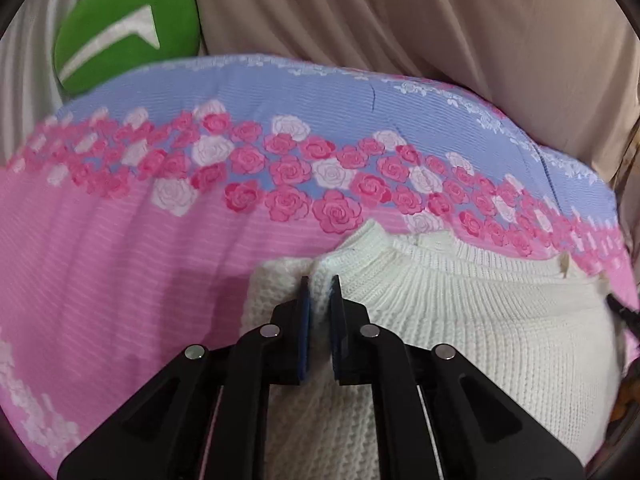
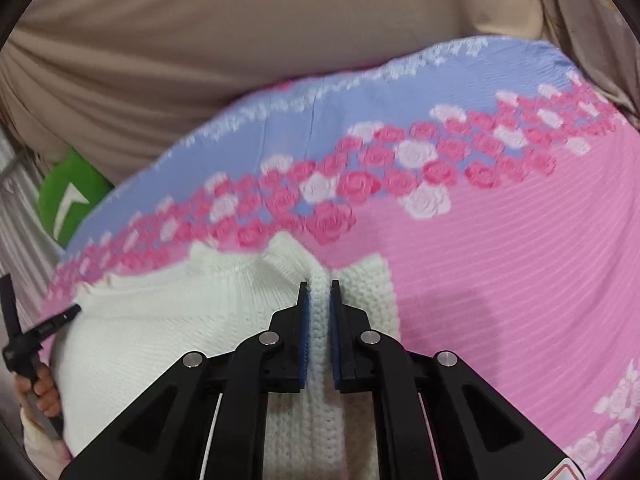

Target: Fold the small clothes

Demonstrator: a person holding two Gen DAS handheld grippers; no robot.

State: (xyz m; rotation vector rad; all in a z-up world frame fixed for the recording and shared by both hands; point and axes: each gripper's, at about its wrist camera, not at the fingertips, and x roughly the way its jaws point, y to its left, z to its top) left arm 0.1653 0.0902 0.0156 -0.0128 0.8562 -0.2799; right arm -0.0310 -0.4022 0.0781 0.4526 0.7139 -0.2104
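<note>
A small white knitted sweater (image 1: 460, 320) lies on a pink and blue rose-patterned bed cover (image 1: 120, 260). My left gripper (image 1: 320, 284) is shut on a pinched fold of the sweater near its left shoulder, beside the ribbed collar (image 1: 400, 248). My right gripper (image 2: 319, 286) is shut on a pinched fold at the other shoulder of the sweater (image 2: 160, 320). The left gripper's body shows at the left edge of the right wrist view (image 2: 24, 344), held by a hand.
The bed cover (image 2: 500, 260) spreads wide around the sweater. A green cushion (image 1: 128, 28) sits at the back left, also in the right wrist view (image 2: 68, 200). Beige draped cloth (image 1: 400, 20) rises behind the bed.
</note>
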